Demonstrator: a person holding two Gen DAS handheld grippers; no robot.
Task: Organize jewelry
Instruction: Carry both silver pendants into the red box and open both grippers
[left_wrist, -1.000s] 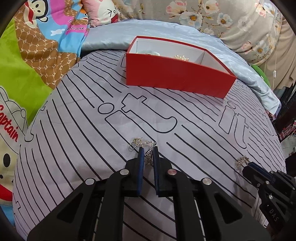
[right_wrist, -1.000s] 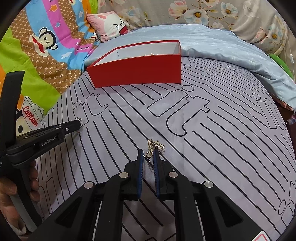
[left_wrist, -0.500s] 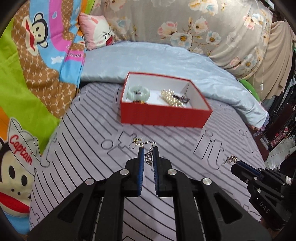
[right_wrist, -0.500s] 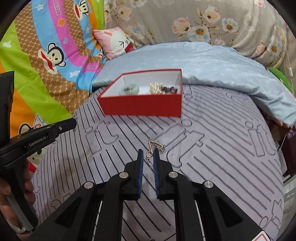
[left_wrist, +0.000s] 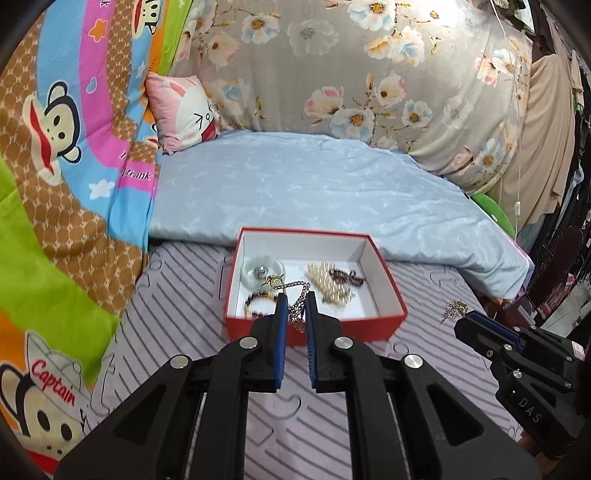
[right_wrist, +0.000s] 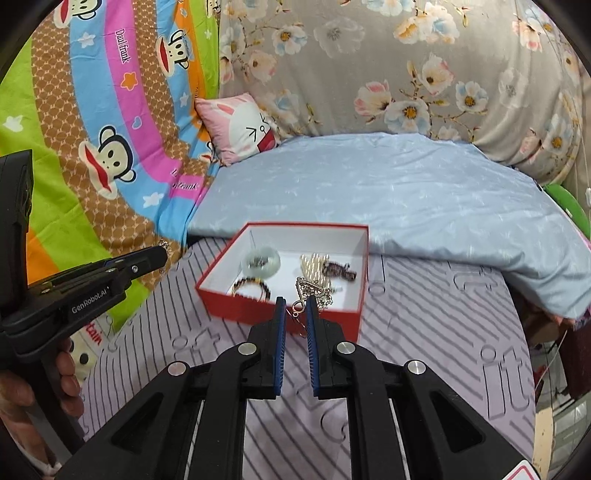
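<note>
Both claws have lifted off the bed, now facing the red box (left_wrist: 314, 328). Left claw (left_wrist: 295, 299) pinches a chain (left_wrist: 297, 290); right claw (right_wrist: 295, 304) pinches a pendant (right_wrist: 308, 288). Drop-off looks next.

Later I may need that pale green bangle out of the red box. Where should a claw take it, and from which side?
Probably from above, pinching the bangle across its far rim: it lies flat, and a beaded bracelet crowds its near edge.

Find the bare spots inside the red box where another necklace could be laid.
In the red box, bare floor lies along the back wall and in the front right corner. The jade bangle, beaded bracelet and pearls crowd the rest.
</note>
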